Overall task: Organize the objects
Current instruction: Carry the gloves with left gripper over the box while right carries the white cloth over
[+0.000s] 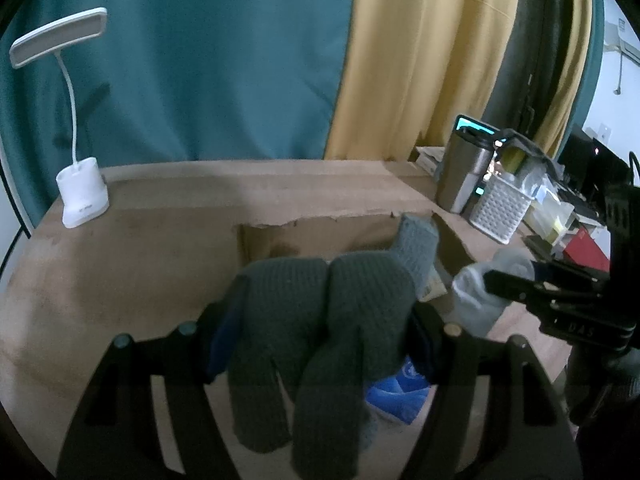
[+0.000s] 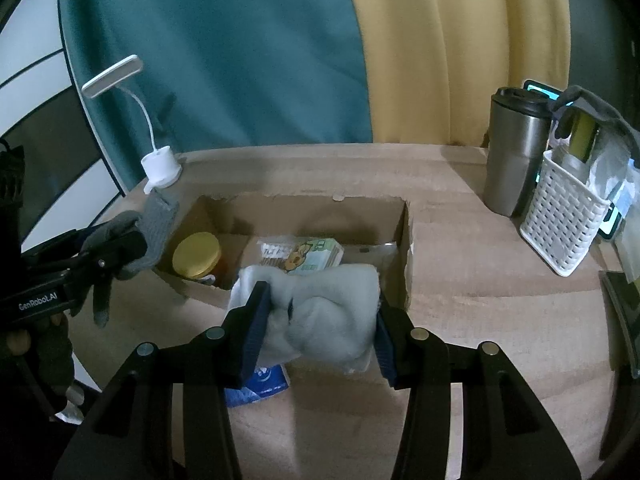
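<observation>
My left gripper (image 1: 320, 332) is shut on dark grey knit gloves (image 1: 320, 320); their fingers hang down between the jaws. It holds them just in front of an open cardboard box (image 1: 320, 236). From the right wrist view the left gripper (image 2: 116, 258) and gloves (image 2: 154, 232) sit at the box's left edge. My right gripper (image 2: 318, 320) is shut on a rolled pale grey sock bundle (image 2: 332, 316), held at the box's (image 2: 404, 248) near rim. In the left wrist view the right gripper (image 1: 500, 284) and sock (image 1: 476, 300) are at the right.
The box holds a yellow-lidded jar (image 2: 197, 255) and a snack packet (image 2: 310, 256). A blue packet (image 2: 260, 384) lies on the wooden table (image 2: 480, 320) under the grippers. A white desk lamp (image 1: 82, 188) stands back left. A steel tumbler (image 2: 514, 152) and white basket (image 2: 564, 216) stand back right.
</observation>
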